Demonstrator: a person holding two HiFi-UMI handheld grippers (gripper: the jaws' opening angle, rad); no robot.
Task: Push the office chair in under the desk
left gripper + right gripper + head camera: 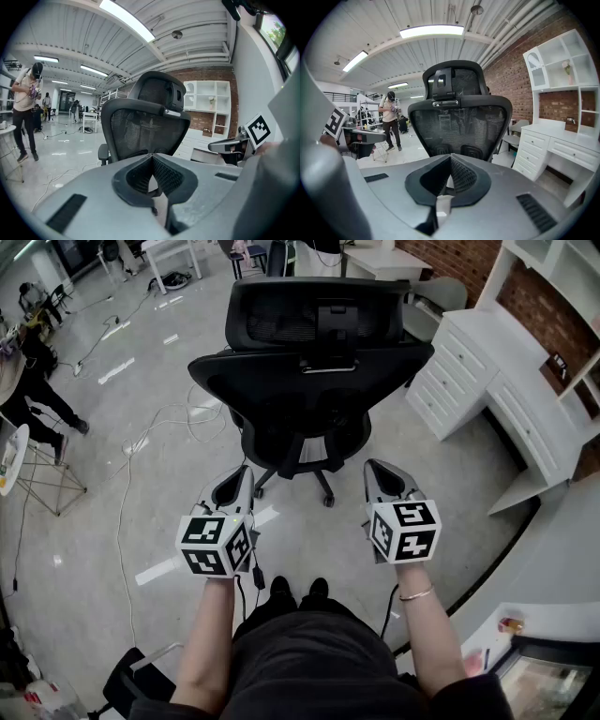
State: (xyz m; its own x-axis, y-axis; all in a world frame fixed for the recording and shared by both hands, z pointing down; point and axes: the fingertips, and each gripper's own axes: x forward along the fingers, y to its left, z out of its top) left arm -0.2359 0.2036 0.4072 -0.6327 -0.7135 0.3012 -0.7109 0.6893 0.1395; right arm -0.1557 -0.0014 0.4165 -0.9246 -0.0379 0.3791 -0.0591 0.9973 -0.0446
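A black mesh office chair [309, 381] with a headrest stands on the shiny floor, its back turned to me. It fills the middle of the left gripper view [145, 131] and of the right gripper view [459, 126]. My left gripper [242, 474] [152, 157] is shut and holds nothing, a little short of the chair's back on its left side. My right gripper [375, 470] [450, 159] is likewise shut and bare, level with it on the right side. Neither touches the chair. The white desk [511, 381] [553, 140] with drawers and shelves runs along the brick wall at right.
Loose cables [141, 442] trail over the floor left of the chair. A person [37, 381] stands at far left beside a wire-legged stand [42, 474]. A grey chair [436, 296] sits beyond the white drawers. My own feet [298, 589] are just behind the grippers.
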